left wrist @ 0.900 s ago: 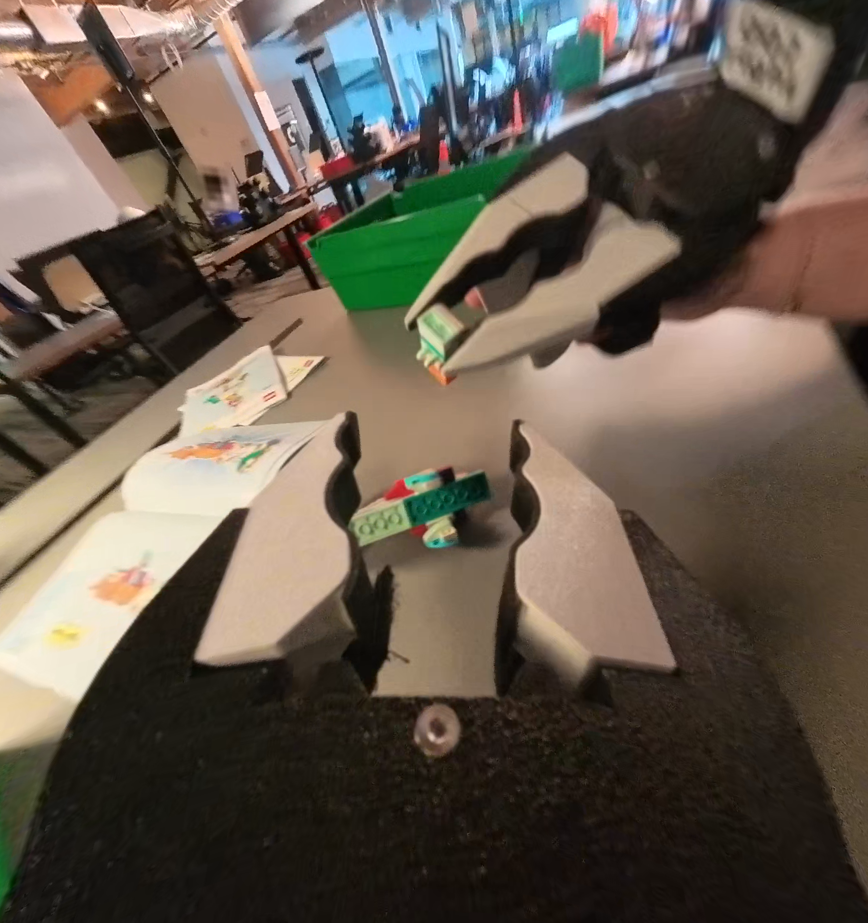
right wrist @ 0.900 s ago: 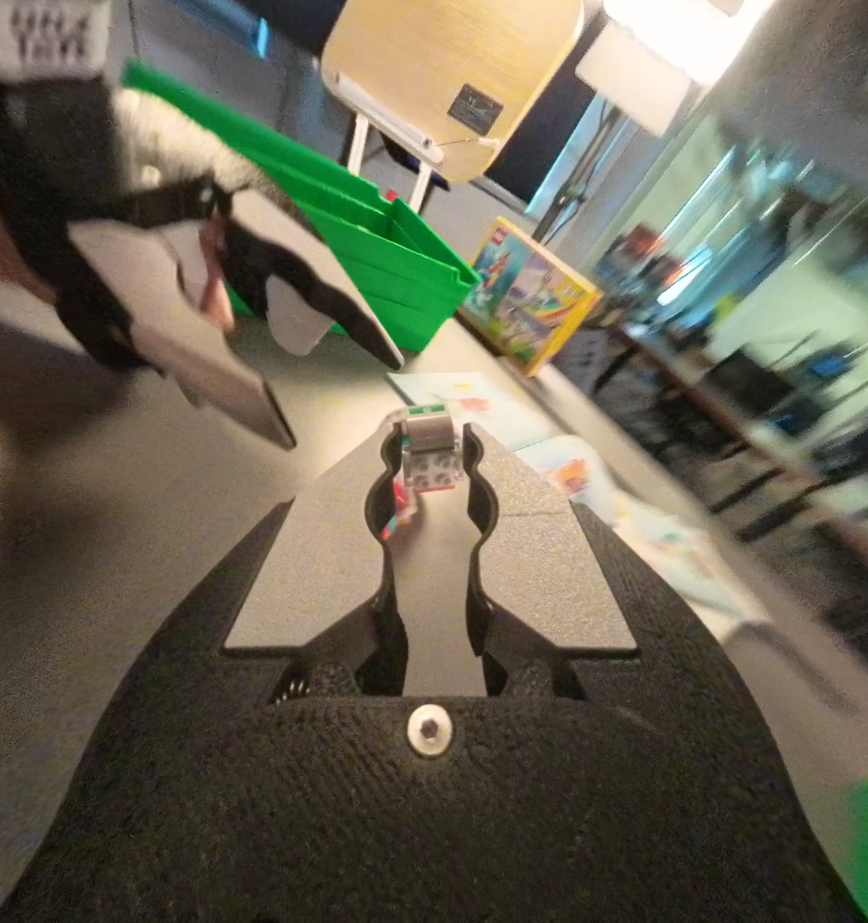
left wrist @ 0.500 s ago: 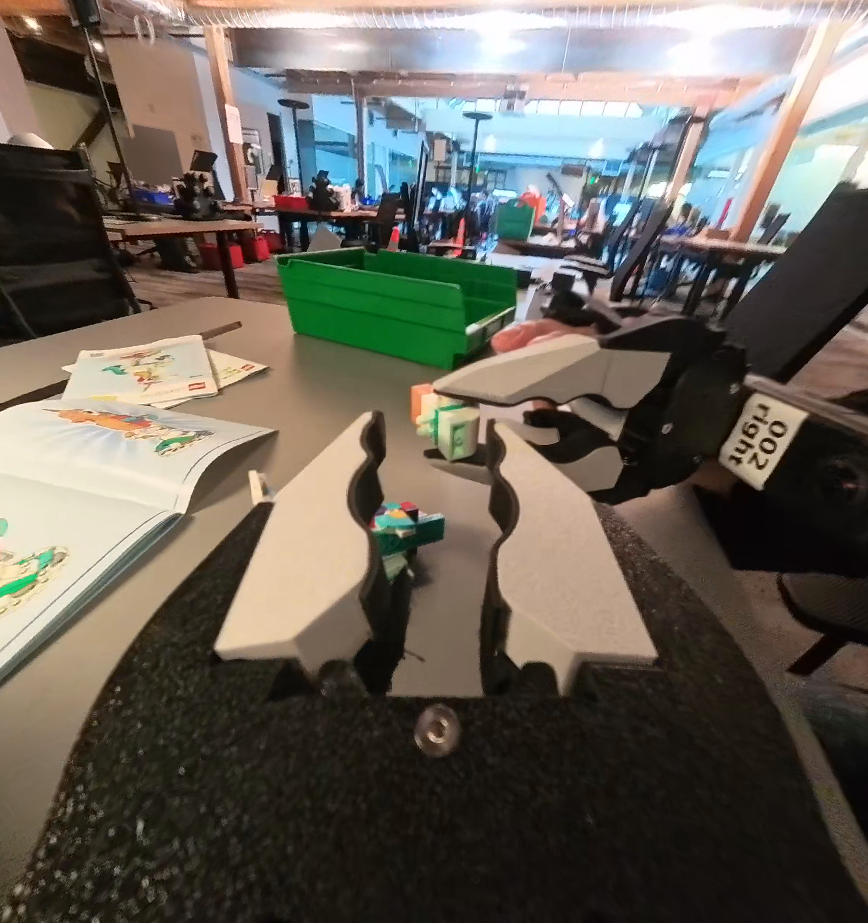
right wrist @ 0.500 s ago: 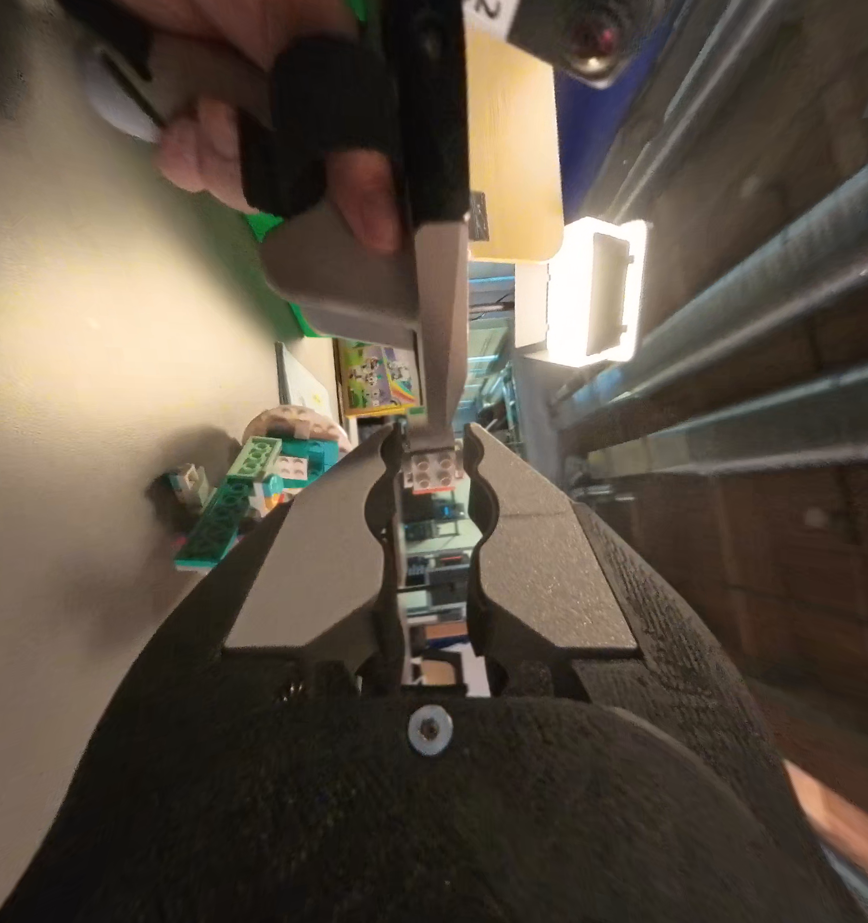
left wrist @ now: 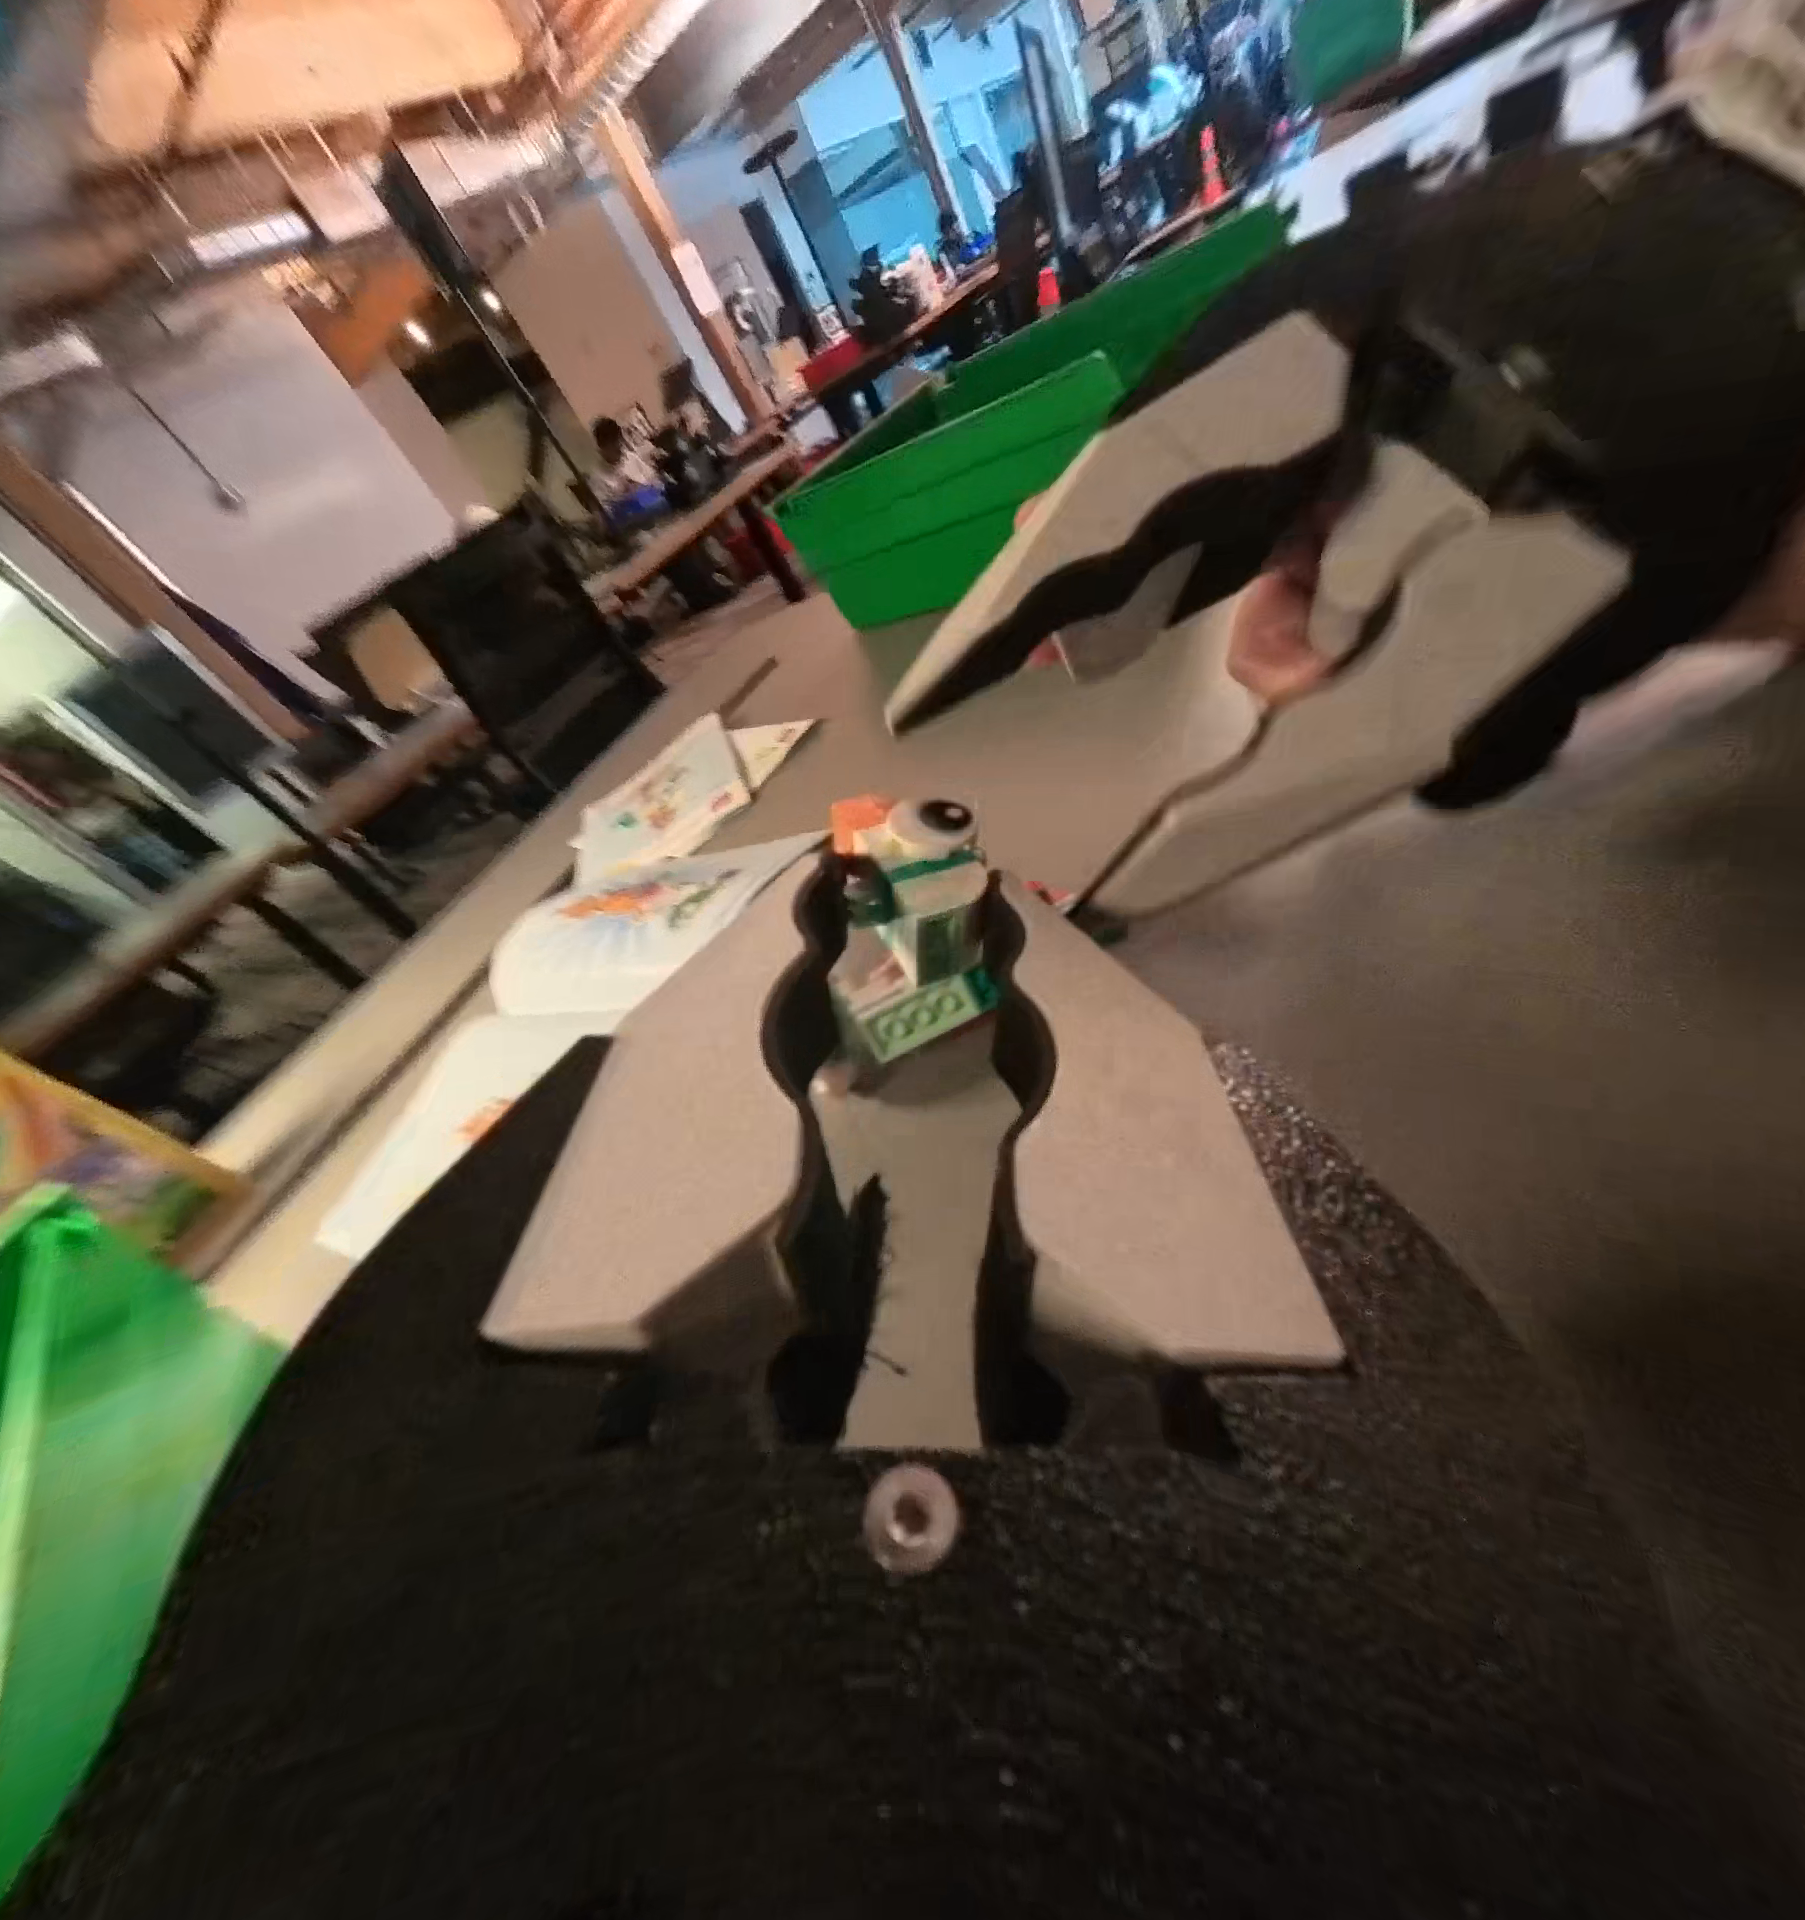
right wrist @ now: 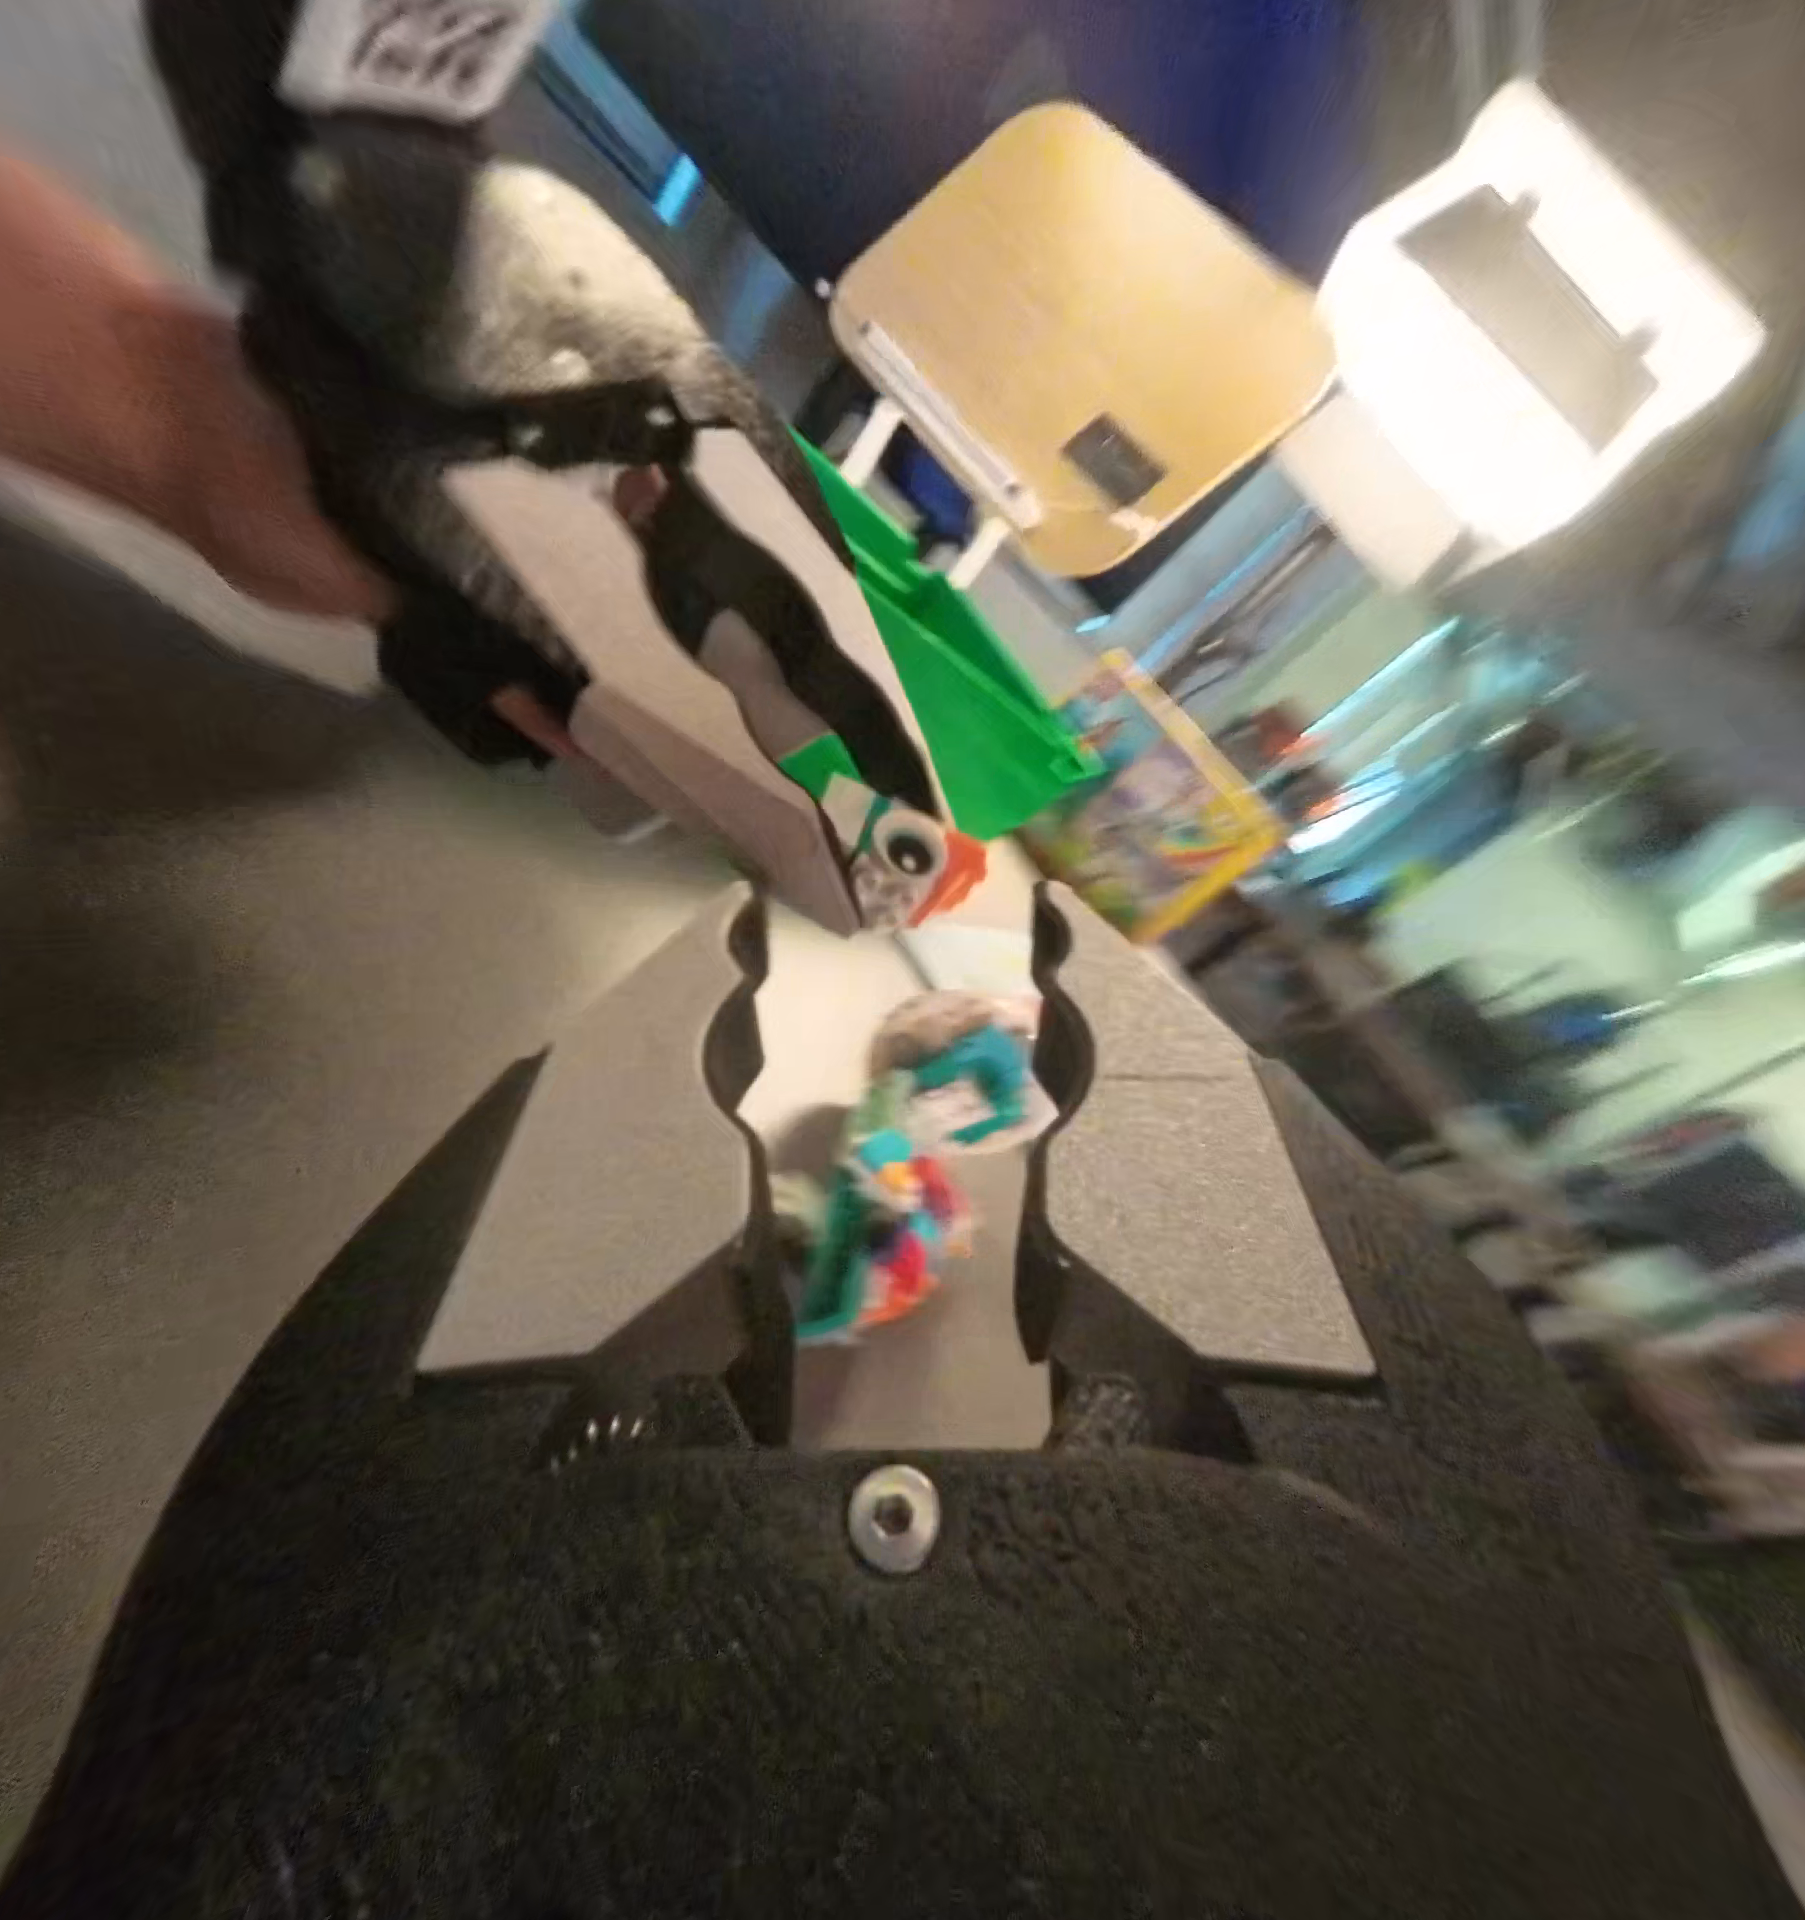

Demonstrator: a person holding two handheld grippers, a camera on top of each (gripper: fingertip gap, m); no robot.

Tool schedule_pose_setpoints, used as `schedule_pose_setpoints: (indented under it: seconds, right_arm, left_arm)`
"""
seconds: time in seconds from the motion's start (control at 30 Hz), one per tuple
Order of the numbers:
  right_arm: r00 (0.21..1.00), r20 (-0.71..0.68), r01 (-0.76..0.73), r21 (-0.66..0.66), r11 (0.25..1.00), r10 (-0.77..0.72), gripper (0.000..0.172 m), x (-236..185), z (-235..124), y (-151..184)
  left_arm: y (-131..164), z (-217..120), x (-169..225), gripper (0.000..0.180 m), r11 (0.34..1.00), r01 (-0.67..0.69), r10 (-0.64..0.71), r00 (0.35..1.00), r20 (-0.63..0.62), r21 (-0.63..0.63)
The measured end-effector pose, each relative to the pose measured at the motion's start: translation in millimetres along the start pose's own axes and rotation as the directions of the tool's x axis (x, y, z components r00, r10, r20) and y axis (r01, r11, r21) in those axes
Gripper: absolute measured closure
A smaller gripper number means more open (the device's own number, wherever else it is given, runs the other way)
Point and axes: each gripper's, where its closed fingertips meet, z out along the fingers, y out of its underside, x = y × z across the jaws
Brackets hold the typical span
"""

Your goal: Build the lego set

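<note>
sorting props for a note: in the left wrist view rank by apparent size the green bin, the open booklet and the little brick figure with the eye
1. green bin
2. open booklet: looks nearly as large, so the order of these two is unsure.
3. brick figure, smallest, though it sits nearest the camera, clamped in the left gripper.

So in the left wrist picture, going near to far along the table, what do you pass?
Left gripper clamping a small brick figure with a round eye → open booklet → smaller leaflets → green bin → far tables with a red box.
</note>
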Motion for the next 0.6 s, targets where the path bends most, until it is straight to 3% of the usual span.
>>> schedule_pose_setpoints:
  seconds: [0.03, 0.1, 0.2, 0.27, 0.3, 0.43, 0.6]
  right_arm:
    - [0.984, 0.070, -0.165, 0.002, 0.986, 0.164, 0.128, -3.8, 0.5, -0.2]
    - [0.873, 0.164, -0.464, -0.005, 0.886, 0.459, 0.128, -4.2, 0.5, -4.6]
    - [0.557, 0.321, -0.793, -0.068, 0.605, 0.766, 0.127, -5.2, -2.3, -14.8]
    - [0.341, 0.416, -0.890, -0.147, 0.432, 0.843, 0.132, -9.4, -6.2, -20.0]
    - [0.262, 0.448, -0.905, -0.194, 0.379, 0.855, 0.137, -13.2, -8.3, -20.4]
    - [0.148, 0.520, -0.912, -0.258, 0.319, 0.842, 0.149, -20.7, -15.6, -22.4]
    - [0.124, 0.531, -0.908, -0.279, 0.311, 0.838, 0.157, -22.7, -17.1, -17.5]
  left_arm:
    - [1.1, -3.5, 0.5, 0.158, 0.997, -0.080, 0.080, 0.996, 0.024, -0.007]
    - [-0.8, -9.1, 5.6, 0.158, 0.973, -0.231, 0.230, 0.971, 0.060, 0.016]
    - [-13.0, -14.2, 21.9, 0.158, 0.914, -0.390, 0.385, 0.921, 0.063, 0.109]
    - [-17.1, -14.8, 28.1, 0.158, 0.896, -0.418, 0.414, 0.908, 0.056, 0.150]
    - [-17.9, -15.0, 30.6, 0.158, 0.892, -0.421, 0.420, 0.906, 0.046, 0.165]
    - [-19.4, -18.4, 38.4, 0.158, 0.877, -0.429, 0.438, 0.899, 0.006, 0.216]
    - [-15.3, -19.4, 46.4, 0.158, 0.878, -0.423, 0.445, 0.893, -0.059, 0.222]
